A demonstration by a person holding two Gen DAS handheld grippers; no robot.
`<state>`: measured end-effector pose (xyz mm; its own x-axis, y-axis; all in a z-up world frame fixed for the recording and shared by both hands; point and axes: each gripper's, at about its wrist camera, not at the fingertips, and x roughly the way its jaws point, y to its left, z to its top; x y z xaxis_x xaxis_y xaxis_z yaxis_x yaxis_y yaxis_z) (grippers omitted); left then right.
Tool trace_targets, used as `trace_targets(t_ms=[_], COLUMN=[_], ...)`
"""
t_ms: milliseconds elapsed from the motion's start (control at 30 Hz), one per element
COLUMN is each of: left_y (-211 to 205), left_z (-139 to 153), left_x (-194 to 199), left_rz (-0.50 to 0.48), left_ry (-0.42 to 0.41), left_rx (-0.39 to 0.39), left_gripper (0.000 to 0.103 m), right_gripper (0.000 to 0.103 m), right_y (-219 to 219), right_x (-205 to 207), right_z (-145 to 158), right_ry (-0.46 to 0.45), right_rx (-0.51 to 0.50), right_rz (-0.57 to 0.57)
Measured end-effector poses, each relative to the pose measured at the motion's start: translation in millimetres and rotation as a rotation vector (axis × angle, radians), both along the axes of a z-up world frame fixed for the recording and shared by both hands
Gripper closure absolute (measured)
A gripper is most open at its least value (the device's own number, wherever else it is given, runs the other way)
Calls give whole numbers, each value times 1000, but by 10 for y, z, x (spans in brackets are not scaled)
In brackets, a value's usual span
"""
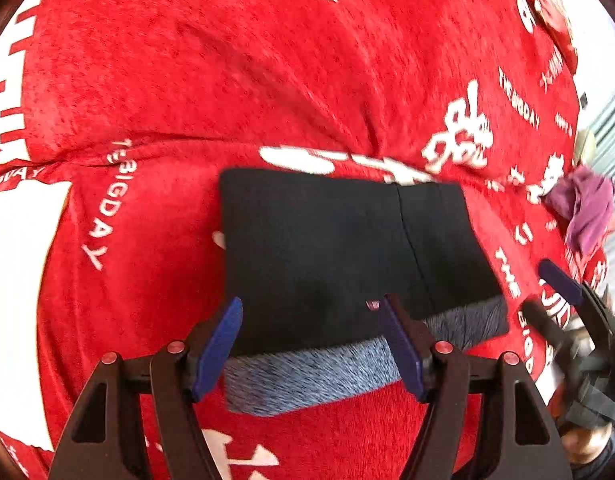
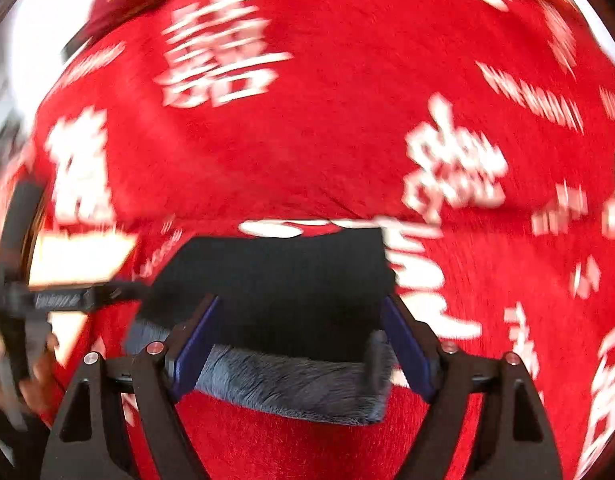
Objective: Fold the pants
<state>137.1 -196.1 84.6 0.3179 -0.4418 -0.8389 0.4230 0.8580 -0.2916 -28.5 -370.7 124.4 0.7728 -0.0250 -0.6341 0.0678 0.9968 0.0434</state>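
The black pants (image 1: 327, 248) lie folded into a compact rectangle on the red cloth, with their grey fleecy lining (image 1: 307, 376) showing along the near edge. My left gripper (image 1: 311, 348) is open, its blue fingers (image 1: 217, 344) spread over the near left part of the fold, holding nothing. My right gripper (image 2: 303, 348) is open and empty over the near edge of the pants (image 2: 283, 280) and the lining (image 2: 291, 384). It also shows at the right of the left wrist view (image 1: 563, 292). The right wrist view is blurred.
A red blanket with white characters and lettering (image 1: 227, 80) covers the whole surface. A crumpled purple garment (image 1: 587, 208) lies at its right edge. The left gripper's body (image 2: 59, 300) shows at the left of the right wrist view.
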Motion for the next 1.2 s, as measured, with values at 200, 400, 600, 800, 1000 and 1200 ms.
trace_targets(t_ms=[200,400,600,800,1000,1200], left_y=[-143,-217,-563,-611,-809,-623], left_z=[-368,213,29,-332,-448,53], left_x=[-125,52,518,647,580,118], left_rz=[-49,-73,-50,-31,-92,-47], left_ry=[23,-78,23,63,25,-84], left_rx=[130,52,73,108,199,190], left_gripper=[31,31,31,31,18,18], right_gripper=[19,18,17,17,17,7], right_y=[26,-269,-651,-654,-608,-436], right_x=[212,111,942,1538,1644,1159], right_z=[-853,-266,-12,-460,-841,-233], right_ry=[307,127,123,278,353,280], right_rx=[36,130,192,259,177,106], right_rz=[107,160,198,215,175,74])
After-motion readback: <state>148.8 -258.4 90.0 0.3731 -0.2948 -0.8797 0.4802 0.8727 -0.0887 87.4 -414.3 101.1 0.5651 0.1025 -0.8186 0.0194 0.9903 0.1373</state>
